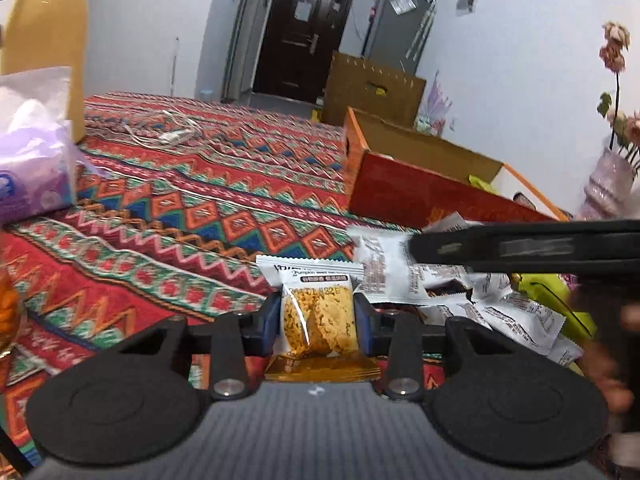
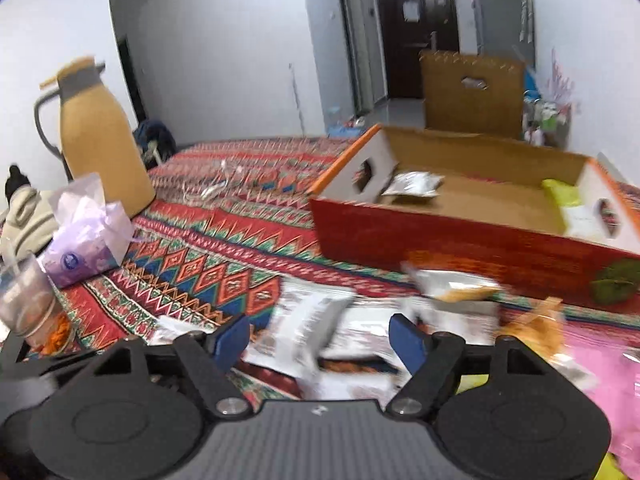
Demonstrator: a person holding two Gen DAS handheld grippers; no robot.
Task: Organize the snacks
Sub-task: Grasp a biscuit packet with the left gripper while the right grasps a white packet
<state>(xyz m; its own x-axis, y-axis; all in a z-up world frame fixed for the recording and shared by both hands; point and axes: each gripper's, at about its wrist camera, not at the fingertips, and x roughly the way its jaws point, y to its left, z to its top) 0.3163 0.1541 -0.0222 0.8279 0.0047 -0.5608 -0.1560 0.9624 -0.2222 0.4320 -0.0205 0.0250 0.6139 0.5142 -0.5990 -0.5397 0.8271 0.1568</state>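
My left gripper (image 1: 317,320) is shut on a clear pumpkin-seed snack packet (image 1: 320,312), its blue pads pressing both sides just above the patterned tablecloth. To its right lies a pile of white snack packets (image 1: 400,276). My right gripper (image 2: 320,338) hangs open over that same pile (image 2: 316,320), with packets beneath its pads and none gripped; in the left wrist view one of its fingers (image 1: 500,246) crosses as a dark blurred bar. Behind the pile stands a red cardboard box (image 2: 440,240) with an orange rim, holding a silver packet (image 2: 414,184) and a green one (image 2: 562,192).
A yellow thermos jug (image 2: 102,148), a purple tissue pack (image 2: 84,236) and a jar (image 2: 32,304) stand on the left. A white cable (image 1: 168,136) lies on the cloth farther back. A vase of flowers (image 1: 608,184) is at the right, and a pink bag (image 2: 600,360) beside the pile.
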